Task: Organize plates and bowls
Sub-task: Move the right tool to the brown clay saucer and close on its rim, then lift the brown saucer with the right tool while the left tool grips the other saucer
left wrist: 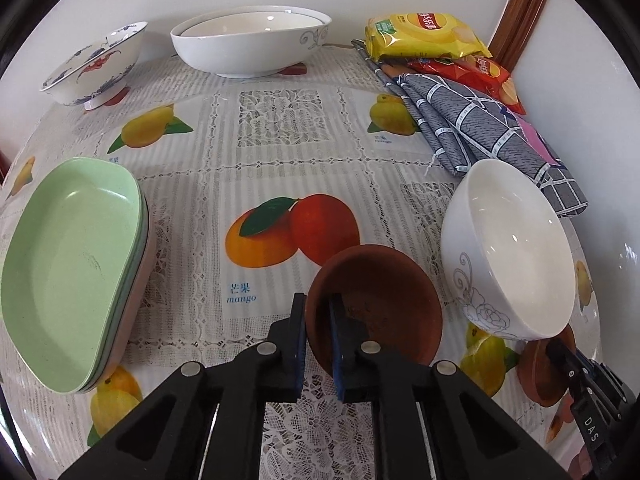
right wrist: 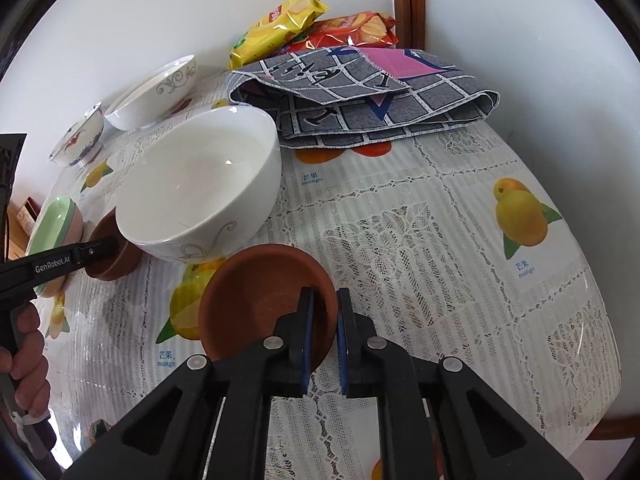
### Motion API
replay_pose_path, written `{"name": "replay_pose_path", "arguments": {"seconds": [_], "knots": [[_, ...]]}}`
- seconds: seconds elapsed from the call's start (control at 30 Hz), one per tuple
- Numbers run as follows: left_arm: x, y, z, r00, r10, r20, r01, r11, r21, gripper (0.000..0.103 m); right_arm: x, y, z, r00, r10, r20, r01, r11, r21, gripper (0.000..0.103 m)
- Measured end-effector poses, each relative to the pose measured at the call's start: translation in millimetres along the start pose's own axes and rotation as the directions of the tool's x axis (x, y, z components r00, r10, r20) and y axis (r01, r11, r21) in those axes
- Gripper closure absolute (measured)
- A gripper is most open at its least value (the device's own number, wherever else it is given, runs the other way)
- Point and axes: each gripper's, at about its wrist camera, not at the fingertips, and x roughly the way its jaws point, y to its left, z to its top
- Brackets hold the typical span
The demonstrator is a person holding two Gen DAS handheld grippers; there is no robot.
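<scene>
Terracotta saucers, two of them, sit low on the fruit-printed tablecloth [left wrist: 280, 152], one in each claw. The left gripper [left wrist: 318, 344] has its jaws clamped narrow on the near-left rim of one brown saucer [left wrist: 384, 304], one finger outside the wall and one inside. The right gripper [right wrist: 325, 334] pinches the right rim of the other saucer [right wrist: 260, 300] the same way.

In the left wrist view a white bowl [left wrist: 516, 256] stands just beside the held saucer at 3 o'clock, with the second saucer under its near edge at 4 o'clock. A stack of green plates [left wrist: 72, 264] lies at 9 o'clock, well apart across open cloth. At 12 o'clock by the wall sit nested white oval dishes [left wrist: 248, 44]; a blue-and-red patterned bowl [left wrist: 96, 64] is at 10 o'clock. A folded checked cloth [left wrist: 480, 124] and snack bags [left wrist: 424, 34] fill the 1–2 o'clock corner.

Open cloth lies at the table's middle, and in the right wrist view from 1 to 4 o'clock out to the table's edge. A hand [right wrist: 24, 364] grips the left tool at 8 o'clock.
</scene>
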Motion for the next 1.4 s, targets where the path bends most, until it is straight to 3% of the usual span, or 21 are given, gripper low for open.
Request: {"name": "replay_pose_path", "arguments": {"seconds": [0.5,0.97,1.17,1.4], "knots": [[-60,0,-3,0.995,-0.027,0.096,0.024,0.999,0.03,0.094,-46,8,4,0.996,-0.014,0.085,0.014,1.0,0.006,0.095],[-127,6,8,0.974,-0.05,0.219,0.044,0.999,0.031,0.094,-112,14,33,0.975,-0.027,0.222,0.025,1.0,0.013,0.095],[-138,9,16,0.969,-0.044,0.244,0.039,0.999,0.028,0.094,-118,26,47,0.968,-0.019,0.25,0.022,1.0,-0.009,0.095],[-140,14,20,0.965,-0.033,0.259,0.027,0.999,0.028,0.094,-97,43,59,0.974,0.003,0.229,0.005,0.999,-0.037,0.095]]}}
